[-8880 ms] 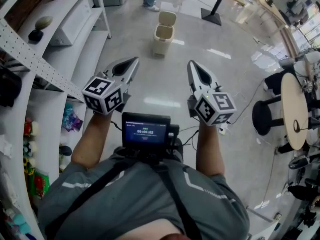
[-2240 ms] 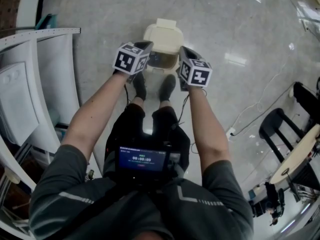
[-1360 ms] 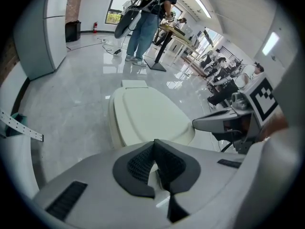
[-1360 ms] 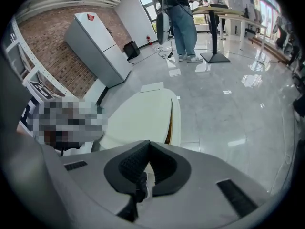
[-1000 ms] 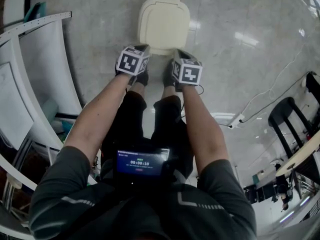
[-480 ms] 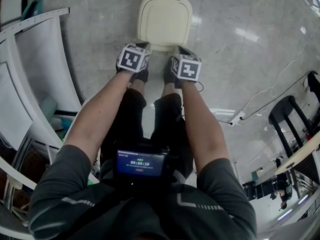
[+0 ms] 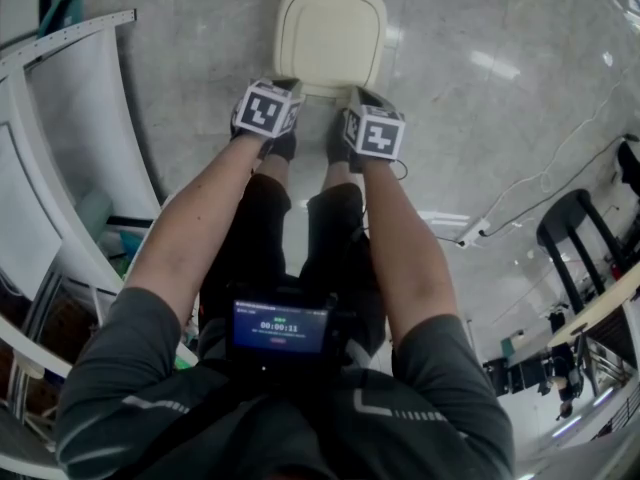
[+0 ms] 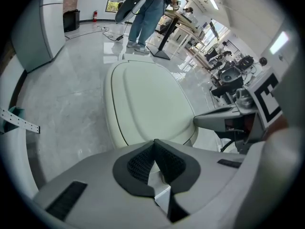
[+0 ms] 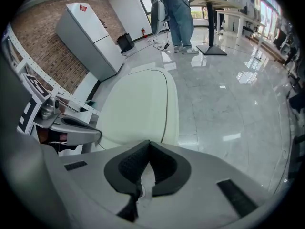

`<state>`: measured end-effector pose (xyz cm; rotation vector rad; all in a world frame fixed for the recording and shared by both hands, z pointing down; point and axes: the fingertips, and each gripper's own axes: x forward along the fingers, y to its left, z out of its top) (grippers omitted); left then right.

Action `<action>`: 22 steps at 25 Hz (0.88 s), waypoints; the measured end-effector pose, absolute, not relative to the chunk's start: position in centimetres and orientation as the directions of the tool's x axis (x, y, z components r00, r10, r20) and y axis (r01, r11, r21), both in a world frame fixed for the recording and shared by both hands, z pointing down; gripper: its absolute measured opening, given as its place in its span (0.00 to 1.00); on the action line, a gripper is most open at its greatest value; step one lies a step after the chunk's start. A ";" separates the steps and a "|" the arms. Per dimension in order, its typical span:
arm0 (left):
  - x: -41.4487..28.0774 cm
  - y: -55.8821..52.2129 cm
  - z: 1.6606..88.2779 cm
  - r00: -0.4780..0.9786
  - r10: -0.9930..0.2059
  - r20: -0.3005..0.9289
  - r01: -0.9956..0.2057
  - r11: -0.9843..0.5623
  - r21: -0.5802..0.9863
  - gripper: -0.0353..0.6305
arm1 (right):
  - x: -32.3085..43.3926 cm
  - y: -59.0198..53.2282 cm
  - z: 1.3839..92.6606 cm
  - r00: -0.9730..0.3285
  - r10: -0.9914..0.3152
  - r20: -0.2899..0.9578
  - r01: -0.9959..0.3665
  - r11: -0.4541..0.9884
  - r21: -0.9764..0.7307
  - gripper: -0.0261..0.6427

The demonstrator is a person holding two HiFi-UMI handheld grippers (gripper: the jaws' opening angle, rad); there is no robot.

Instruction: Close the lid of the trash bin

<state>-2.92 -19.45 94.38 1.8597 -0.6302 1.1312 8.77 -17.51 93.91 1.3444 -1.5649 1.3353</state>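
The cream trash bin stands on the floor right in front of the person's feet, with its lid lying flat down on the body. The lid also fills the middle of the right gripper view. My left gripper hovers just short of the bin's near edge on the left, jaws shut and empty. My right gripper hangs beside it at the near right edge, also shut on nothing. Neither touches the lid.
White shelving runs down the left. A cable and a black stool lie to the right. A person in jeans stands beyond the bin by a table base. A white cabinet stands left.
The bin was far off with its lid up, then close and open at 2.2 s ago. Since one second ago the lid lies down; both grippers have barely shifted.
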 end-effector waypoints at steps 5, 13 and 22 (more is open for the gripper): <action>-2.8 -19.5 94.3 0.471 0.007 0.882 -0.756 -0.511 0.408 0.06 | 9.3 -17.5 94.1 -0.234 -0.246 0.940 -0.969 -0.024 -0.247 0.06; -4.8 -20.8 90.3 0.489 -0.063 0.870 -0.781 -0.477 0.404 0.06 | 10.6 -18.2 89.9 -0.242 -0.313 0.918 -0.970 0.073 -0.231 0.06; -4.9 -23.5 82.6 0.505 -0.184 0.843 -0.792 -0.487 0.368 0.06 | 11.6 -21.8 81.8 -0.275 -0.426 0.862 -0.960 0.075 -0.269 0.06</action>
